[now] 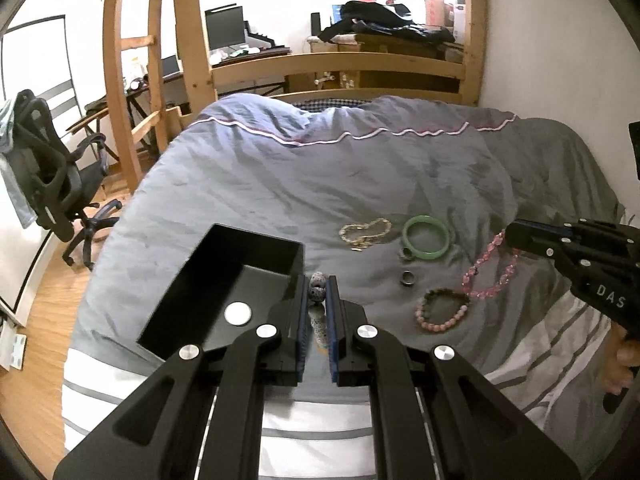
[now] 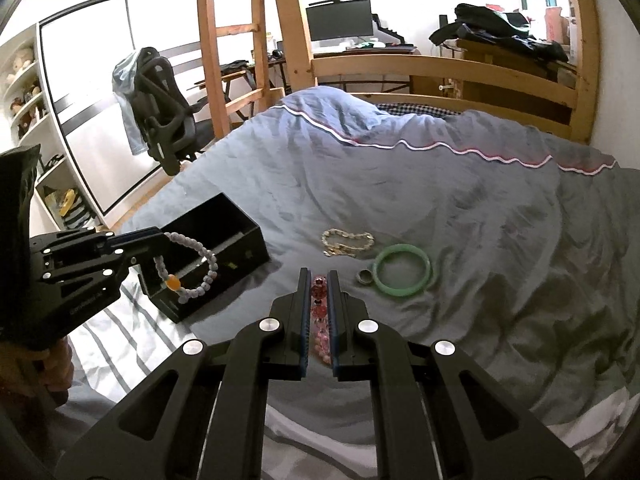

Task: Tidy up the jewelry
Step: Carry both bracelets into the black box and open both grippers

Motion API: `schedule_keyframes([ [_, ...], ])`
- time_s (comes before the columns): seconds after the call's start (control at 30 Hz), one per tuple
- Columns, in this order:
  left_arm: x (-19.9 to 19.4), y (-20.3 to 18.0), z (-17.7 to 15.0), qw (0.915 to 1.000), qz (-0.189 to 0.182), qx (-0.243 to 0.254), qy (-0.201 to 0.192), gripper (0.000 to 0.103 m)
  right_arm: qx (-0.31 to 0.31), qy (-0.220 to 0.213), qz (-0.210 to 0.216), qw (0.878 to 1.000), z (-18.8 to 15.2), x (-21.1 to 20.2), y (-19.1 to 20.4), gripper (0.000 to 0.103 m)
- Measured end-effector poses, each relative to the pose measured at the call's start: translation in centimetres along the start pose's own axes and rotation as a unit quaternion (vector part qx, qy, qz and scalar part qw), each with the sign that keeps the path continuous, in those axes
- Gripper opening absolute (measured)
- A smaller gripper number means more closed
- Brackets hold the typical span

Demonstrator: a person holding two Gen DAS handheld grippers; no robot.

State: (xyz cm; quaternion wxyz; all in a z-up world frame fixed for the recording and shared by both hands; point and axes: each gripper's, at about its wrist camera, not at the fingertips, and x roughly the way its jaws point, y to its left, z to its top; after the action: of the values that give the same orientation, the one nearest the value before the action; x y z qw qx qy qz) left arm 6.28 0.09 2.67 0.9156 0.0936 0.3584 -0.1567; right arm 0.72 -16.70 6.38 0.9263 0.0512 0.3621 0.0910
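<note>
My left gripper (image 1: 318, 285) is shut on a grey beaded bracelet (image 2: 188, 265) with one orange bead. It hangs from the tips beside the open black box (image 1: 240, 280), which also shows in the right wrist view (image 2: 224, 252). My right gripper (image 2: 319, 280) is shut on a pink beaded bracelet (image 1: 490, 268), which hangs down to the bed. On the grey duvet lie a gold chain bracelet (image 1: 364, 233), a green bangle (image 1: 426, 238), two small rings (image 1: 408, 278) and a brown and pink bead bracelet (image 1: 442, 309).
The wooden bunk bed frame (image 1: 336, 64) and ladder (image 1: 132, 80) stand behind the bed. An office chair (image 1: 52, 176) is on the floor at left. A desk with a monitor (image 1: 226, 26) is at the back. A wall runs along the right.
</note>
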Motion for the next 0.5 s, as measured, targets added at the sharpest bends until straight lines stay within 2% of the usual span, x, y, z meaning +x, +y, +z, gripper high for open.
schedule_keyframes([
  [0.5, -0.5, 7.8, 0.4, 0.9981, 0.024, -0.055, -0.013, 0.008, -0.019, 0.015, 0.015, 1.000, 3.2, 2.4, 4.7, 0.008],
])
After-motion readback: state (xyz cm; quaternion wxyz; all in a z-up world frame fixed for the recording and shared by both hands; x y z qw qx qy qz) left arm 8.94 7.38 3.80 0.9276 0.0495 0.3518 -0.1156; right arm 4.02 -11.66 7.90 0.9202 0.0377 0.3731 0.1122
